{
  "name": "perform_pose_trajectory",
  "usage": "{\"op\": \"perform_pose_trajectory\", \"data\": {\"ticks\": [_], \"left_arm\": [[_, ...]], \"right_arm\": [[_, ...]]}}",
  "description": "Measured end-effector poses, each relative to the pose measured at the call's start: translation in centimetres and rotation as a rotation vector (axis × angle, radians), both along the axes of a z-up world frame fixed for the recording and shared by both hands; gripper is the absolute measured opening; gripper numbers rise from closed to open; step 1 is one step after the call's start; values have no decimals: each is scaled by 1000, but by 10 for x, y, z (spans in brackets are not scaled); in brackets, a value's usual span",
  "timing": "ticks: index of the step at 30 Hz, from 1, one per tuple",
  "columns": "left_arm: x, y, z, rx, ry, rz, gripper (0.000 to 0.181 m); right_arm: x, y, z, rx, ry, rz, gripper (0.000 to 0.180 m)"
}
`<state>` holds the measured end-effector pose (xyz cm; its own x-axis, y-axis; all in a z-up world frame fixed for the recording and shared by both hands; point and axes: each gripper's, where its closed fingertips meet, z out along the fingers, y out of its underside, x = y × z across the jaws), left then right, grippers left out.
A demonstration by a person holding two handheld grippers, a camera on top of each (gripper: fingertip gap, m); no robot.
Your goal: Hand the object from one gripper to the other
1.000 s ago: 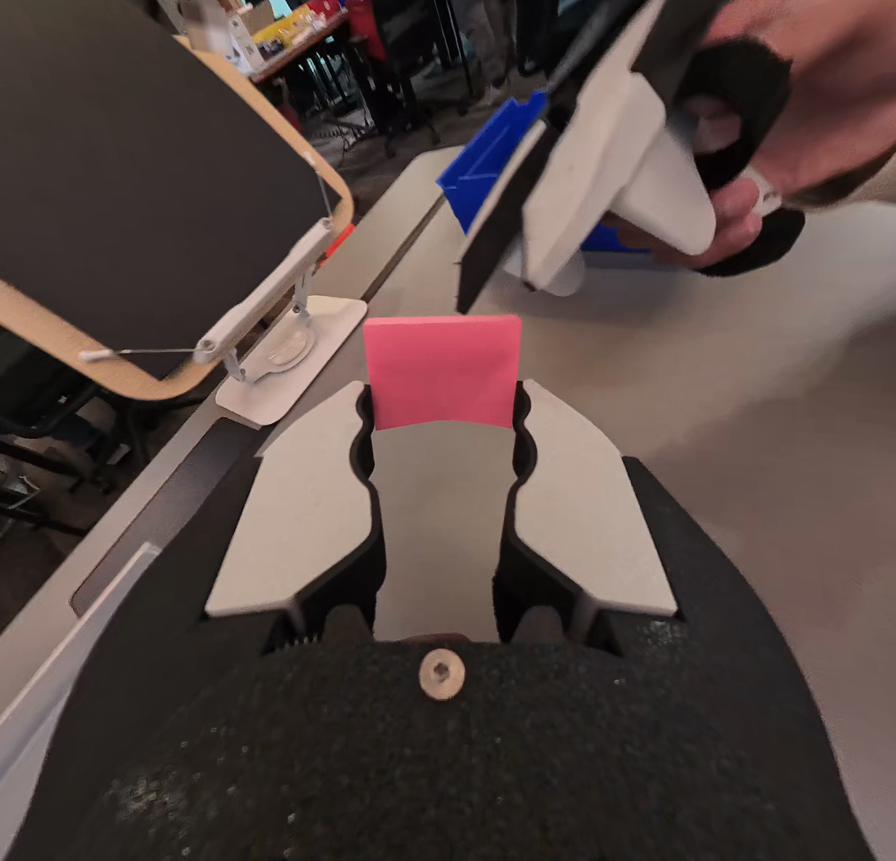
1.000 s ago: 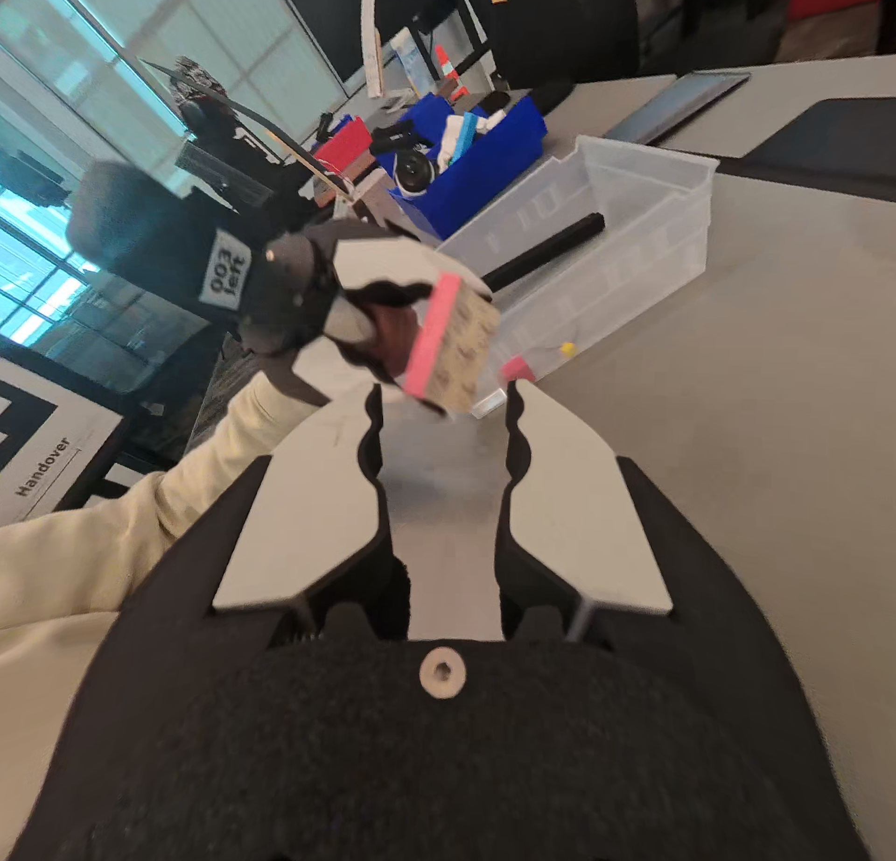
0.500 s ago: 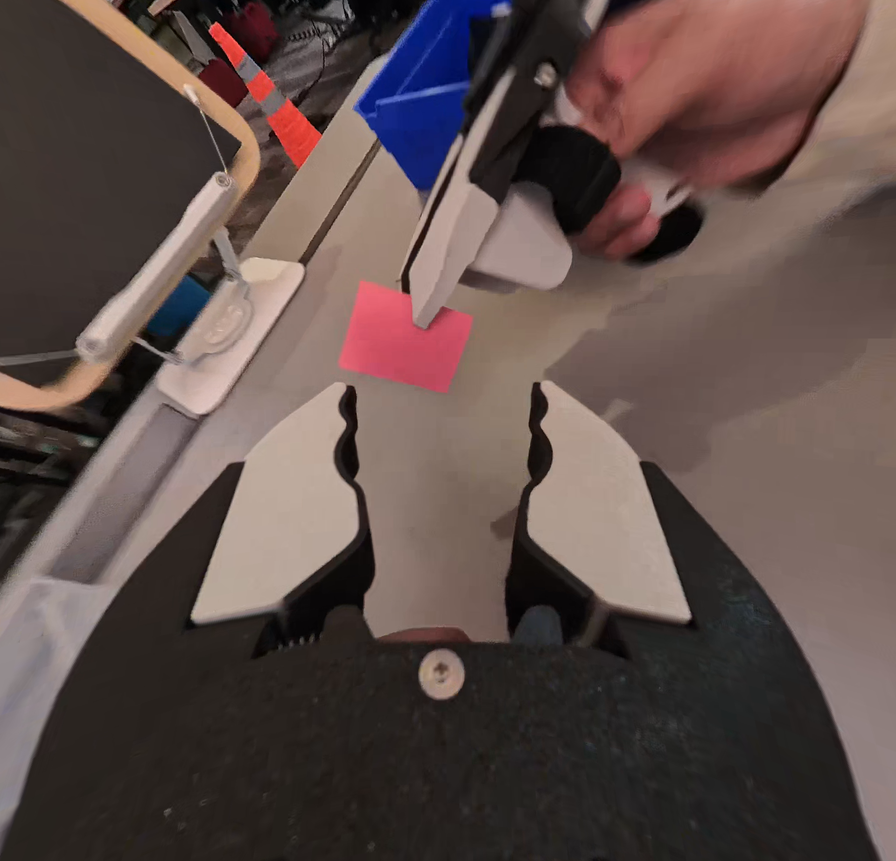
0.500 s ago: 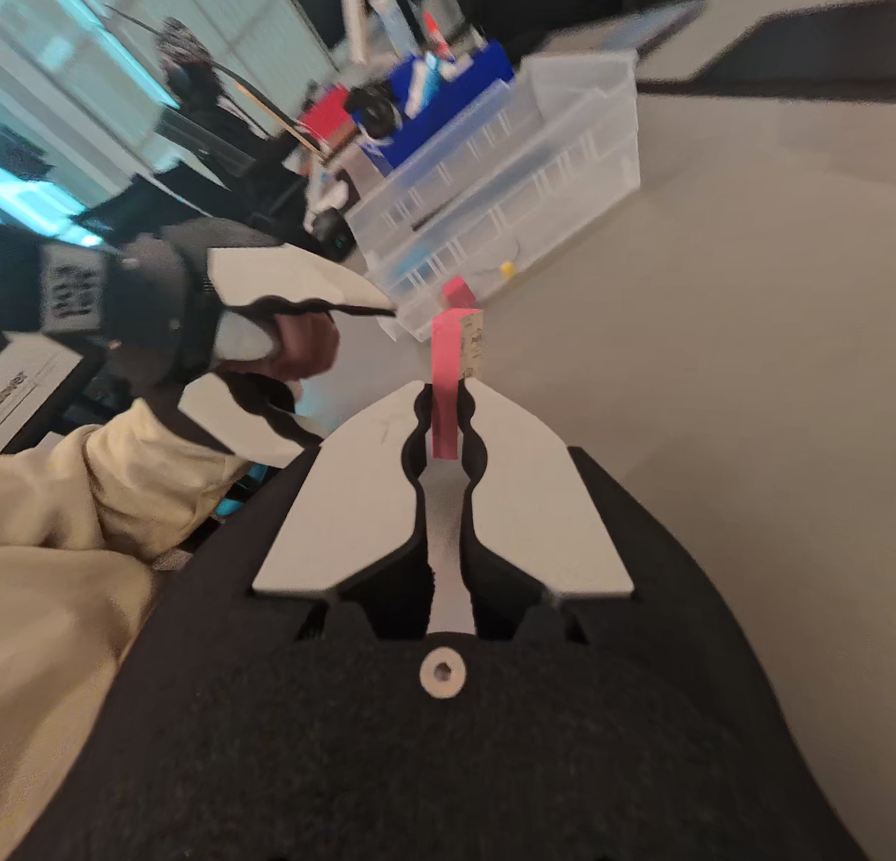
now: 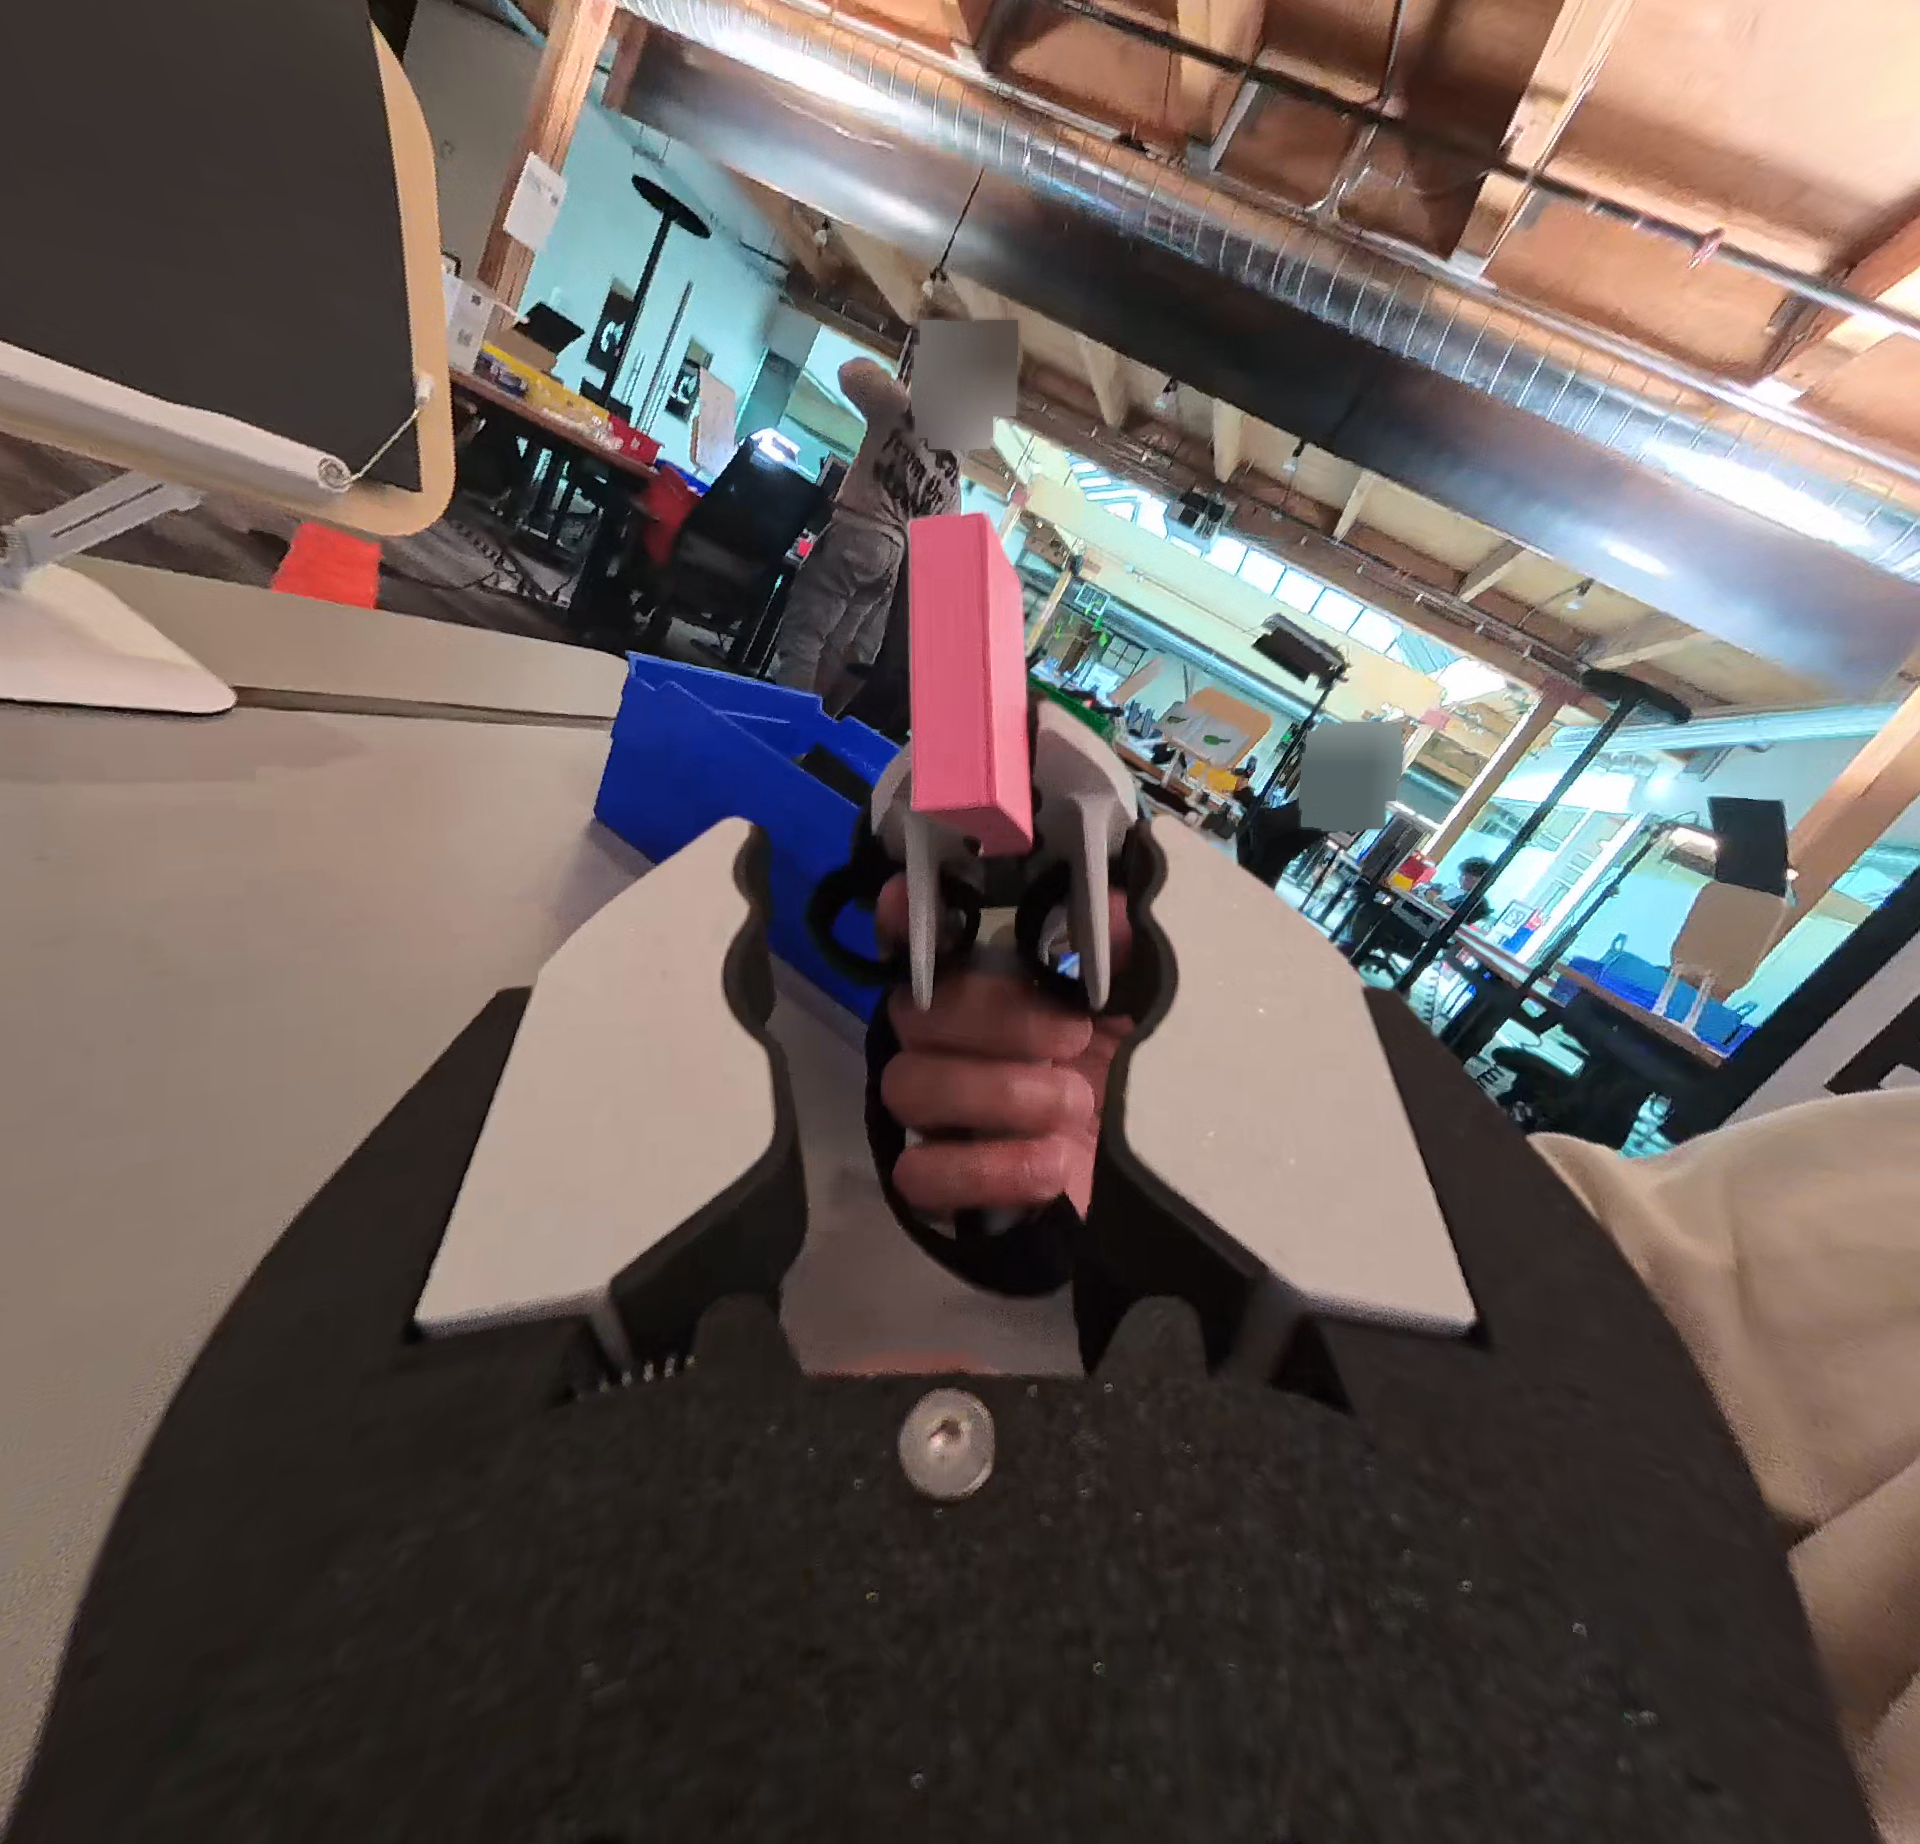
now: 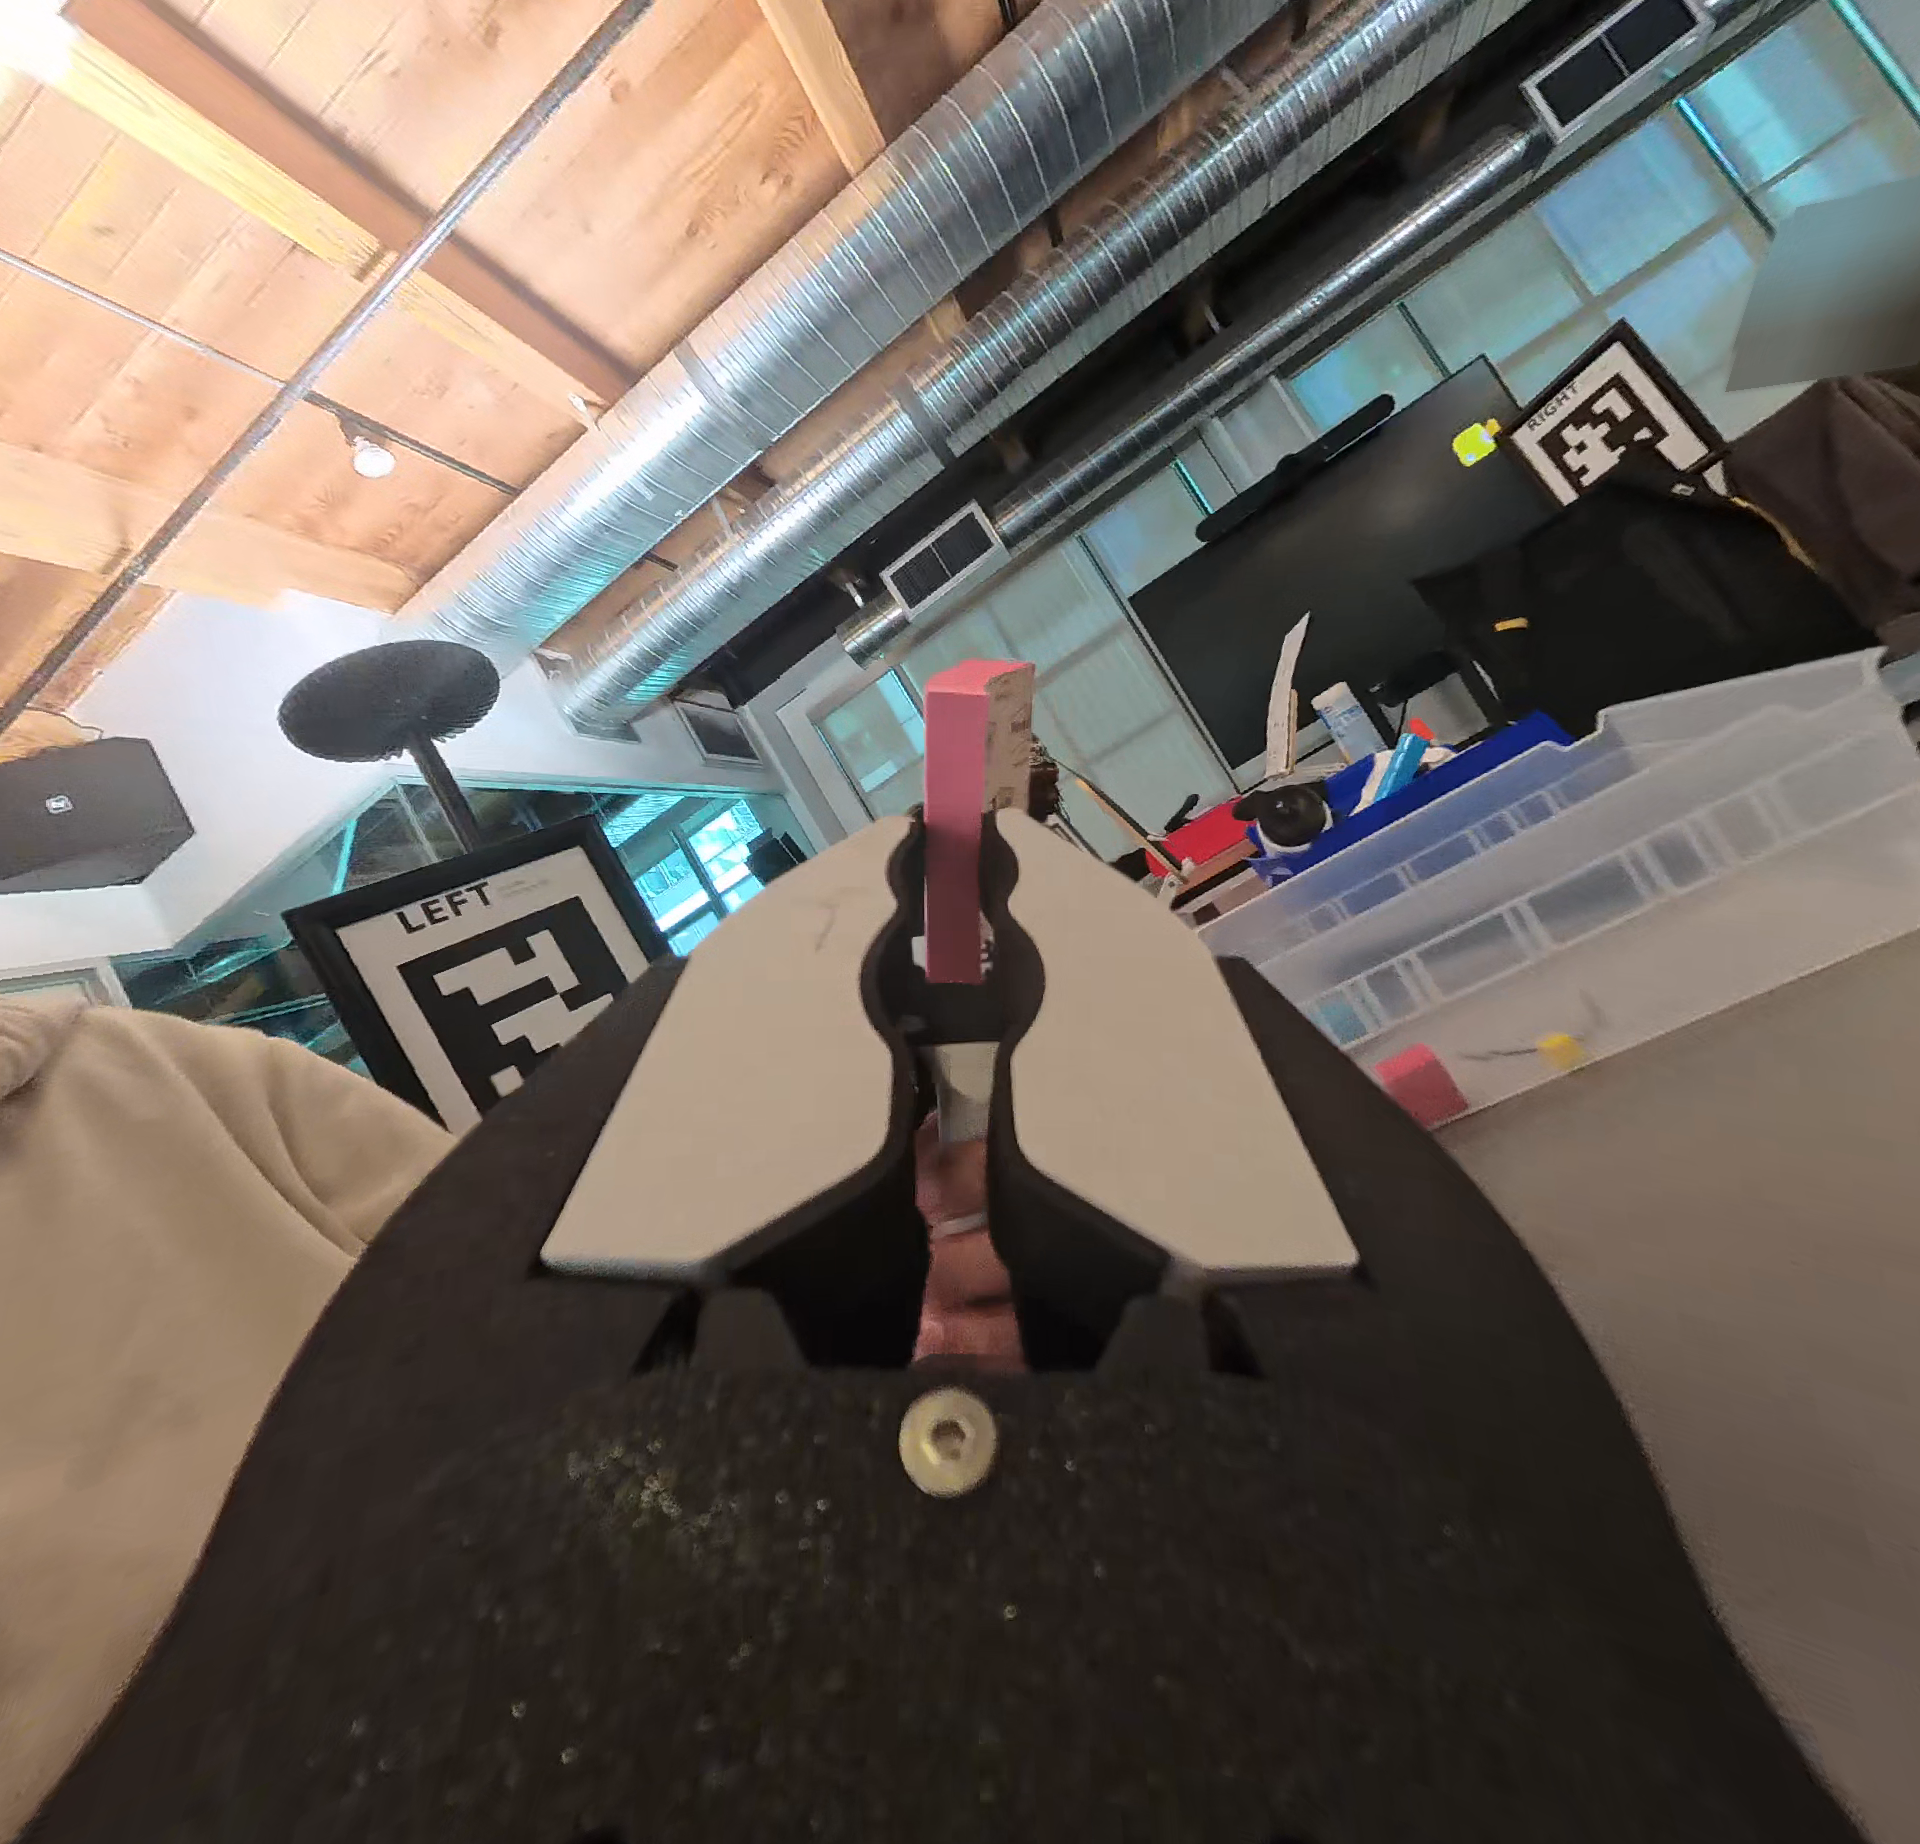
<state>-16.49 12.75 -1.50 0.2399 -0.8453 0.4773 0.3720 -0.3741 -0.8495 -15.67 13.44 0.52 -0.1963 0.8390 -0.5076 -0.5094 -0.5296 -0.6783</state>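
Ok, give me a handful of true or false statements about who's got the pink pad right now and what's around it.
1. The right gripper is shut on the pink pad. True.
2. The left gripper also clamps the pad. False: its jaws stand wide open and hold nothing.
3. The pad stands up above the right gripper's fingertips. True.
4. The blue bin hangs in the air. False: it sits on the table.
5. A small red block lies by the clear tray. True.

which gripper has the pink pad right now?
The right gripper: its jaws are shut on the pink pad. The left gripper is wide open, holding nothing.
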Motion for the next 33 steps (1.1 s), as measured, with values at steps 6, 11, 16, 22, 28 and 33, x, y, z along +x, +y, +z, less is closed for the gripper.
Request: {"op": "perform_pose_trajectory", "data": {"ticks": [6, 11, 16, 22, 28, 33], "left_arm": [[1, 2, 1, -21, -55, -2, 51], [-1, 4, -2, -49, -76, -20, 28], [-3, -1, -9, -76, -8, -112, 9], [-30, 8, -34, -258, 237, -206, 9], [-44, -1, -57, -664, 392, -361, 9], [-30, -14, -64, -935, 378, -530, 9]], "right_arm": [[-14, -4, -5, -27, 12, 21, 9], [-14, -2, -8, -41, 10, 23, 9], [-17, 2, -22, -25, -86, -11, 11], [-3, 10, -32, 269, -394, -204, 46], [1, 18, -66, 812, -945, -433, 64], [-18, -3, -80, 1001, -1096, -362, 68]]}}
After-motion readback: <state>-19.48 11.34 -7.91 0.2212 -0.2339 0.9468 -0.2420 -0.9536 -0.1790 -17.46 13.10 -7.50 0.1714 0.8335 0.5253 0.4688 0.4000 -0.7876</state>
